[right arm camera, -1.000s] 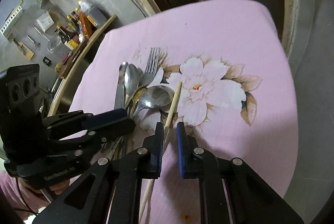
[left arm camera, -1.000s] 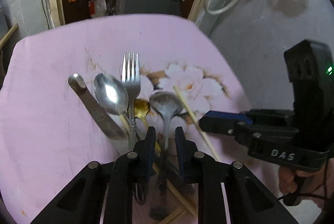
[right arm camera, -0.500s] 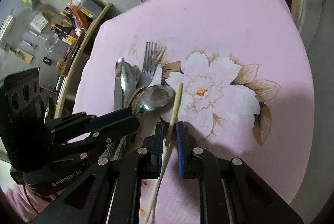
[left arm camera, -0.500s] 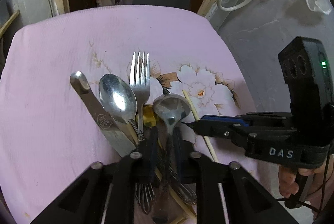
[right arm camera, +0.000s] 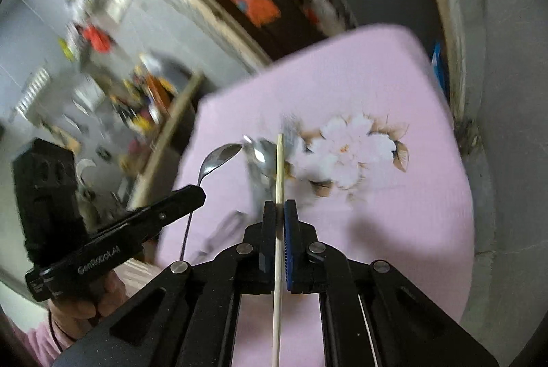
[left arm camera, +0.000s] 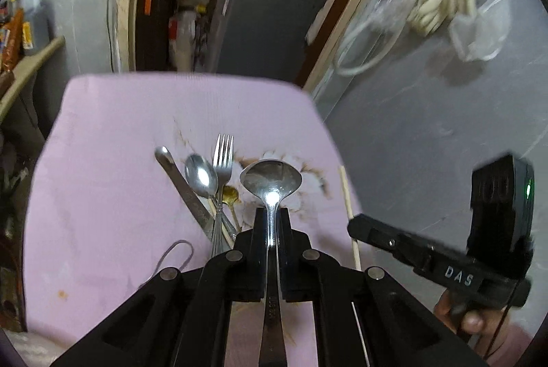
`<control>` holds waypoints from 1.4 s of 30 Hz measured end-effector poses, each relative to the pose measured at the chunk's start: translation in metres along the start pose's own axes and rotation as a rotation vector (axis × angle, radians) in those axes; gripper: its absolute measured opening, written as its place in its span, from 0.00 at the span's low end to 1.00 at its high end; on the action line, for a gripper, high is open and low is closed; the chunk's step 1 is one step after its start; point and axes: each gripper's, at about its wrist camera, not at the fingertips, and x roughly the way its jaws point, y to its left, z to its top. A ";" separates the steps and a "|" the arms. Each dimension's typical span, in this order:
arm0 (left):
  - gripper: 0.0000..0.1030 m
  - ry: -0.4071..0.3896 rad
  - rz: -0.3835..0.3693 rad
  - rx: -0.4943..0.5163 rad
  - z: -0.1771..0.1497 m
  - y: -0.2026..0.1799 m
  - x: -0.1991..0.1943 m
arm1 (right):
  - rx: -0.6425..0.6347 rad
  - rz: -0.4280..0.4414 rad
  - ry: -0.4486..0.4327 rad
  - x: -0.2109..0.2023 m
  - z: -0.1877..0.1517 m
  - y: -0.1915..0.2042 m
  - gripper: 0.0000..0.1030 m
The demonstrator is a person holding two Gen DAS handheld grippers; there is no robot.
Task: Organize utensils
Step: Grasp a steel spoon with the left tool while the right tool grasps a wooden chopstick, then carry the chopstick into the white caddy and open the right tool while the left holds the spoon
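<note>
Gripping a spoon (left arm camera: 270,182), left tool (left arm camera: 271,213); right tool (right arm camera: 280,206) pinches chopstick (right arm camera: 279,168)

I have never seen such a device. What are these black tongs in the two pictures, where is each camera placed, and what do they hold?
These are two handheld grippers, no robot; a person squeezes one in each hand. Each carries a wide-angle camera that looks forward along its jaws, so each picture shows its own jaws at the bottom and the other gripper at the side. In the left camera's picture, the left gripper is shut on a large spoon. In the right camera's picture, the right gripper is shut on a wooden chopstick. On the pink flowered cloth lie a fork, a smaller spoon, a knife and a small golden spoon.
</note>
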 end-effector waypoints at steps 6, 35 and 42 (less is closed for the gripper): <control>0.06 -0.124 -0.015 0.011 -0.007 0.031 -0.087 | -0.034 0.048 -0.202 -0.047 -0.034 0.062 0.04; 0.06 -0.581 0.058 -0.152 -0.096 0.217 -0.163 | -0.220 -0.053 -0.644 -0.011 -0.113 0.238 0.04; 0.06 -0.652 0.186 -0.028 -0.120 0.195 -0.166 | -0.263 -0.063 -0.623 -0.004 -0.122 0.242 0.04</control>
